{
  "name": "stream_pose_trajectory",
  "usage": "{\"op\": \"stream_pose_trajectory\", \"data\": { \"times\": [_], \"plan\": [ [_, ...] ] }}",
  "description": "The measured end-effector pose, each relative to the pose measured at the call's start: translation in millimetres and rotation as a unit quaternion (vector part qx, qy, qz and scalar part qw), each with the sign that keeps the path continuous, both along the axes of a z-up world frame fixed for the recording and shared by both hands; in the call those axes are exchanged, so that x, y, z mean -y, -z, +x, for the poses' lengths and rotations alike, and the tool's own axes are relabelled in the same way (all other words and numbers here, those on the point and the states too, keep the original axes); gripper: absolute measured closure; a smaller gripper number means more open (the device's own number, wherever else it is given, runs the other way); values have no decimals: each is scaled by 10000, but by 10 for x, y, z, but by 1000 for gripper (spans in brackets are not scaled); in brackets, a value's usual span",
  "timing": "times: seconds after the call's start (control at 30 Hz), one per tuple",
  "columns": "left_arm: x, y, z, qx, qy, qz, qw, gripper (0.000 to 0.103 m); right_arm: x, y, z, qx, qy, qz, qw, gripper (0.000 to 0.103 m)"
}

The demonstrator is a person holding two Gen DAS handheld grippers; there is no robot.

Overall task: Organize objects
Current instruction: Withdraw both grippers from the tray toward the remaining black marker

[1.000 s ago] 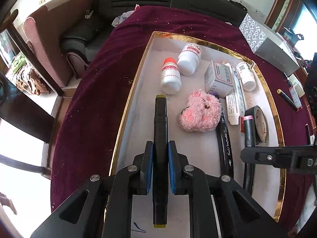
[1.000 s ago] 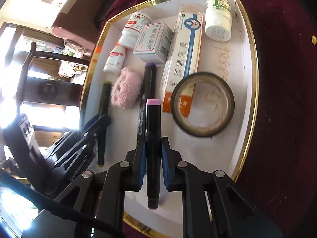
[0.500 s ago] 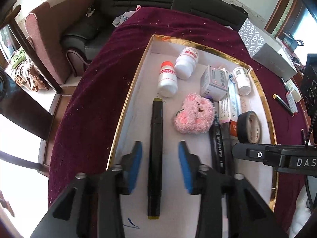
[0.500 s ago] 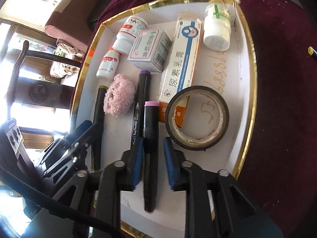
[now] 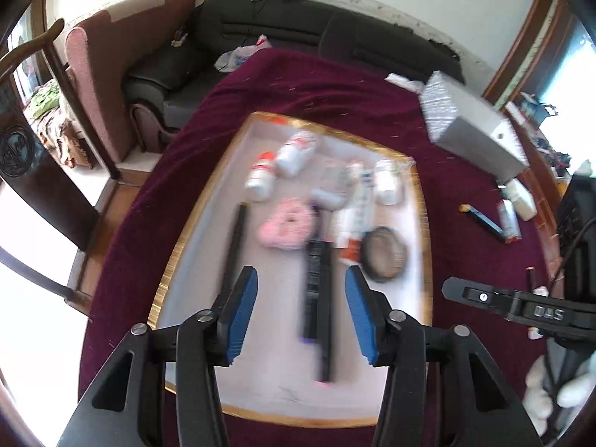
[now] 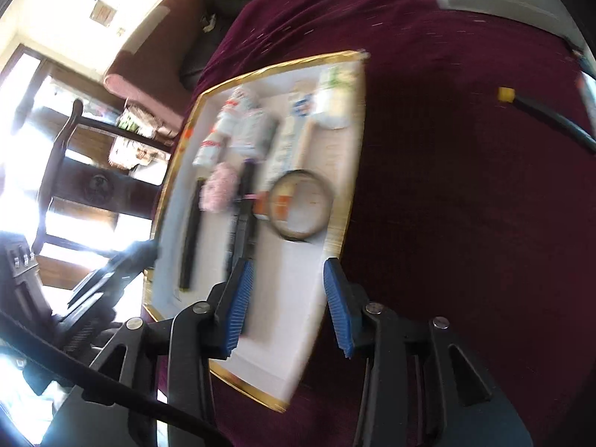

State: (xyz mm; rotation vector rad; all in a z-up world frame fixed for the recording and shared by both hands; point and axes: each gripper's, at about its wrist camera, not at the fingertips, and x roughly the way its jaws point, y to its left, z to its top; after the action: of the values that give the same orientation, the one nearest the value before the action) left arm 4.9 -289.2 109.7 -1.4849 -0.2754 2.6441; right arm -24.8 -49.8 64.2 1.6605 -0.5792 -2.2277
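Left tongs [image 5: 301, 311]: jaws apart and just been opening, blue pads [image 5: 240, 314] gripping nothing, hovering above the near end of the tray.
Right tongs [image 6: 287, 305]: jaws apart and just been opening, nothing between them, over the tray's near right corner; in the left wrist view only its black body shows, off the tray's right side.
Tray [image 5: 193, 231]: shallow, white inside with a gold rim, lying on the tabletop [image 5: 123, 246], which has a deep maroon cloth over it; both views are blurred.
Yellow-tipped marker [image 5: 234, 249]: long, black, lying flat along the left side of the tray, free of the left tongs.
Pink-tipped marker [image 5: 326, 313]: black, lying flat in the middle of the tray, its pink end toward the camera, just beside a second black marker [image 5: 312, 279] with a purple end.
Plush toy [image 5: 287, 228]: small, pink and fluffy, between the yellow-tipped marker and the pair of markers, near their far ends.
Tape roll [image 5: 385, 259]: dark ring, flat on the tray, right of the markers.
Long box [image 5: 354, 210]: white with an orange end, lying lengthways, its near end beside the tape roll.
Bottles [image 5: 277, 165]: two white ones with red markings at the far left of the tray, lying down; a third white bottle [image 5: 387, 182] at the far right.
Small carton [image 5: 329, 186]: pale, between the bottles and the long box; print unreadable.
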Motion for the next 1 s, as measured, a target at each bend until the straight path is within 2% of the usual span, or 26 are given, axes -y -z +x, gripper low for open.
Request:
{"op": "stream_pose_trajectory", "data": {
  "times": [0.17, 0.3, 0.4, 0.5, 0.63, 0.8, 0.93, 1.0],
  "plan": [
    [-480, -84, 147, -27, 300, 218, 9993, 60, -819, -7, 223, 31, 645, 270, 9975, 64],
    [-848, -50, 228, 100, 574, 276, 9979, 60, -1648, 28, 337, 95, 1280, 658, 9895, 64],
    [-1083, -10, 296, 238, 696, 334, 9967, 60, -2014, -15, 255, -1, 1390, 929, 9859, 64],
    [-1255, 5, 396, 310, 749, 306, 9962, 60, -2159, -52, 49, -141, 1347, 1128, 9843, 64],
    [-1374, -5, 550, 371, 723, 129, 9966, 60, -2093, -19, -412, -263, 1207, 1340, 9832, 64],
    [-1429, 20, 697, 473, 593, 34, 9971, 60, -2135, 225, -924, -141, 1163, 1618, 9798, 64],
    [-1429, 52, 757, 527, 468, 27, 9975, 60, -2171, 481, -1109, 254, 1146, 1213, 9856, 63],
    [-1420, 65, 753, 527, 414, 35, 9977, 60, -2065, 540, -1063, 455, 873, 636, 9931, 63]
  ]
}}
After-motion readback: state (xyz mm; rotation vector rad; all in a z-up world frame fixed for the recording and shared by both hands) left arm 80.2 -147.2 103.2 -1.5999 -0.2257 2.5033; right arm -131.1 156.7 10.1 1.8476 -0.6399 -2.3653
